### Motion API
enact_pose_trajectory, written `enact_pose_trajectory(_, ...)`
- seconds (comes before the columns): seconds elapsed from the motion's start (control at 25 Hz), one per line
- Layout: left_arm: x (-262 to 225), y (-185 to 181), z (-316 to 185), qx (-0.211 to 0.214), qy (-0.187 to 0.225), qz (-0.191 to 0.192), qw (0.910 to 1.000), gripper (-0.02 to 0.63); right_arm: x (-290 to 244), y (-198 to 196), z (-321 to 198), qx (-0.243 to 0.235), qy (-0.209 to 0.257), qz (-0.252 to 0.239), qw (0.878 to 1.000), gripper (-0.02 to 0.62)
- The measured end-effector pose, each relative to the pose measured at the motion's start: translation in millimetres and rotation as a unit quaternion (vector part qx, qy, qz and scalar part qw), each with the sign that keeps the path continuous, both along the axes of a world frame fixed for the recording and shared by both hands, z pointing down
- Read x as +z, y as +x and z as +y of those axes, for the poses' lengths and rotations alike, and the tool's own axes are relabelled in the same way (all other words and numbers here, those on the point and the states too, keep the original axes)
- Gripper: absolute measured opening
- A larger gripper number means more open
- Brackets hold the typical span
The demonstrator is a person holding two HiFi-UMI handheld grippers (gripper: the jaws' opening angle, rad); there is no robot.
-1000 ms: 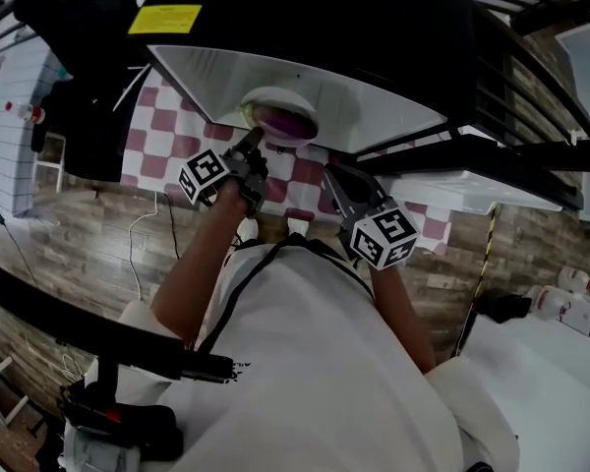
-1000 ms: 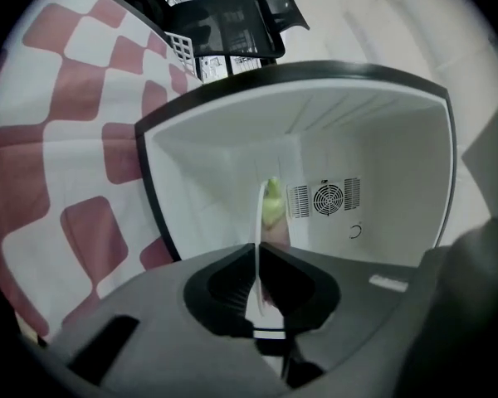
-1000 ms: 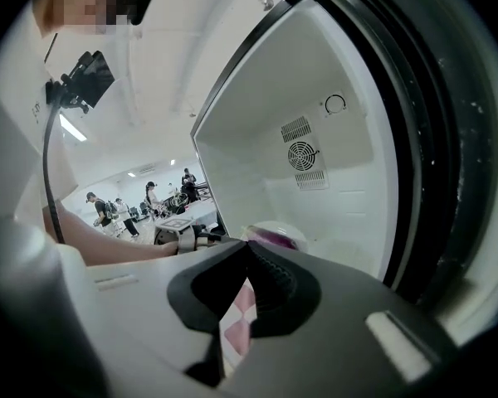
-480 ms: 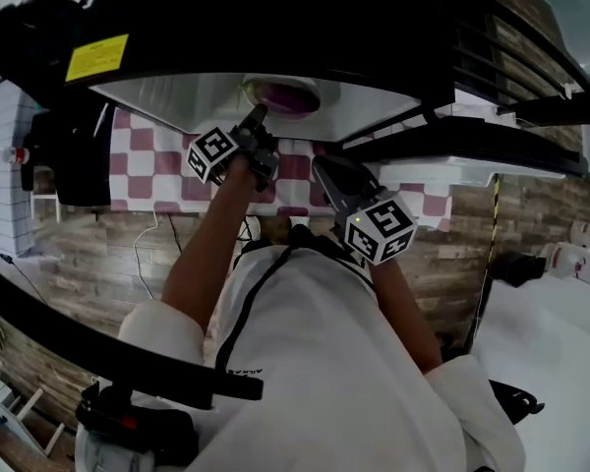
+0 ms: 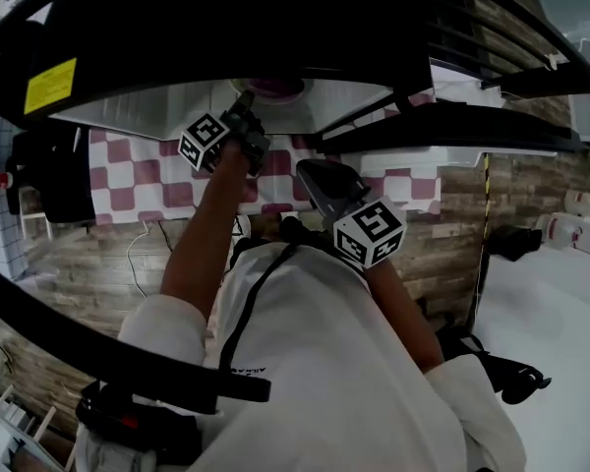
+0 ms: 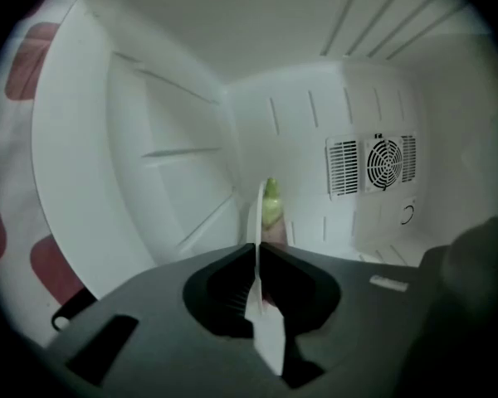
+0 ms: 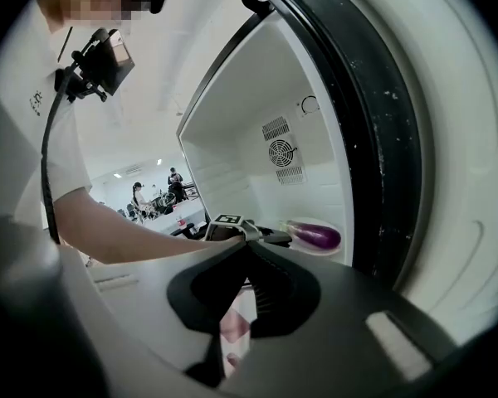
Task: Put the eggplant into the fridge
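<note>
Eggplant (image 7: 315, 235) is already inside the fridge (image 6: 183, 123), lying on a white plate (image 7: 335, 251) low in the compartment, near the back wall under the fan vent (image 6: 386, 164). From the right gripper view I can't tell whether the plate is resting on the fridge floor or just above it.

Left gripper (image 6: 256, 247) is clamped on the near rim of that plate. The plate shows edge-on between its jaws, and the eggplant's green stem end pokes out just past them. So the eggplant sits straight ahead of the left gripper, touching the plate and not touching the jaws.

Long axis: it looks roughly in line with the way the left gripper points, running along the plate away from the jaws. That's a judgement call, since the view is heavily foreshortened.

Right gripper (image 7: 248, 244) has its jaws together with nothing in them. It's parked outside the fridge mouth, behind and beside the left one, well apart from the eggplant. The left is clearly the nearer arm and the only one involved.

What I think the next move hinges on:
- Keep the plate level until it is seated.
- Let go of the rim.
- Back out along the same line the jaws point.

Main risk is tipping the plate sideways. The eggplant is loose on it and round, so it would probably roll across its long axis toward the rim.
</note>
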State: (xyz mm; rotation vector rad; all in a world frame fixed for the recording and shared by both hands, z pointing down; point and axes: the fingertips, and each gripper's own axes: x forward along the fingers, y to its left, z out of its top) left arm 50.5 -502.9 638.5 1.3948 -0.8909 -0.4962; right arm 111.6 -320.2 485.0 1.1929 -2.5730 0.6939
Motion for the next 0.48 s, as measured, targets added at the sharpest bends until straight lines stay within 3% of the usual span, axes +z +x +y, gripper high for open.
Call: enact_pose_trajectory(0.48,12.6,18.2,-16.5,0.0,-0.011,-0.009,0.9999,0.021,4.8,25.1,4.5,0.012,-0.006,0.006,1.0,0.006)
